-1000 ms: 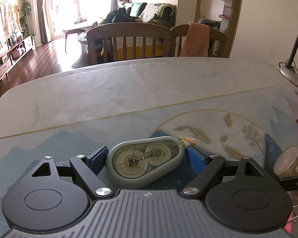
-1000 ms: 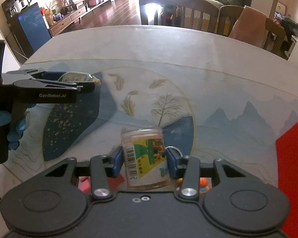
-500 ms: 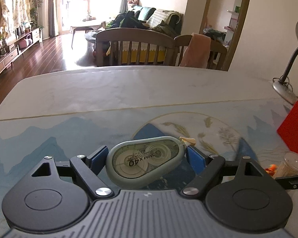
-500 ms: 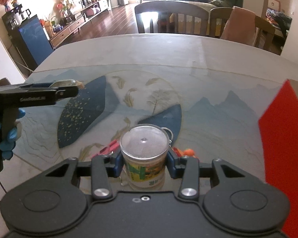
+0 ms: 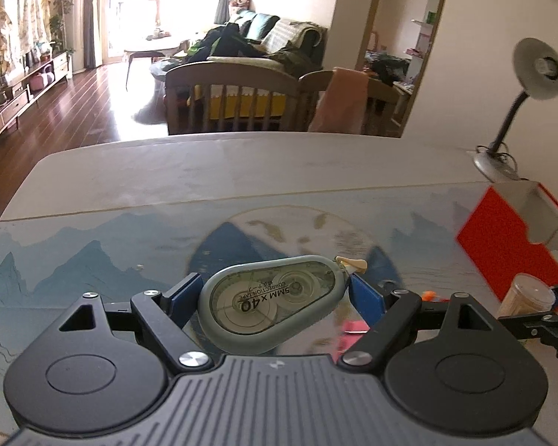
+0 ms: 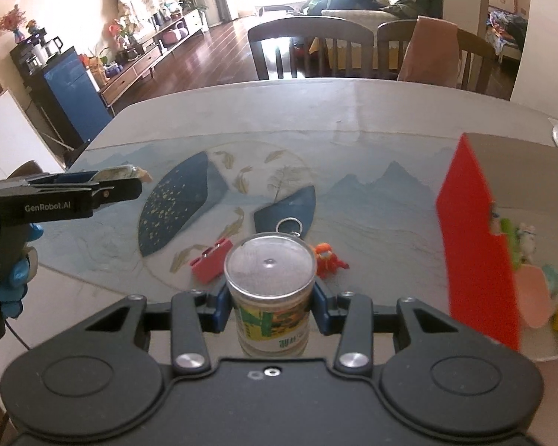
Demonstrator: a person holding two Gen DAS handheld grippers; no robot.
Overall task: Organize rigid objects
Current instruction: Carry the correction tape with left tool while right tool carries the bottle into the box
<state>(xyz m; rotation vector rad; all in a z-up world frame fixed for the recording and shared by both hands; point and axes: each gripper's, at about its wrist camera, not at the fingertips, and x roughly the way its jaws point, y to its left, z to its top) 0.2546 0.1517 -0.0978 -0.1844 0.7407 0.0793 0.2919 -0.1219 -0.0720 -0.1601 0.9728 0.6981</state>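
Observation:
My left gripper [image 5: 275, 293] is shut on a grey correction tape dispenser [image 5: 271, 299] and holds it flat above the table mat. It also shows in the right wrist view [image 6: 122, 174] at the left. My right gripper [image 6: 269, 301] is shut on a clear jar [image 6: 269, 282] with a green and yellow label, held upright above the table; the jar also shows in the left wrist view [image 5: 526, 295]. A red open box [image 6: 472, 241] stands at the right and holds several small items.
On the mat lie a red clip [image 6: 210, 258], an orange toy figure [image 6: 327, 260] and a metal key ring [image 6: 289, 225]. A desk lamp [image 5: 517, 111] stands at the table's far right. Wooden chairs [image 6: 308, 48] stand behind the far edge.
Both grippers have risen above the table with their objects. The views have shifted so the red box comes further into sight at the right.

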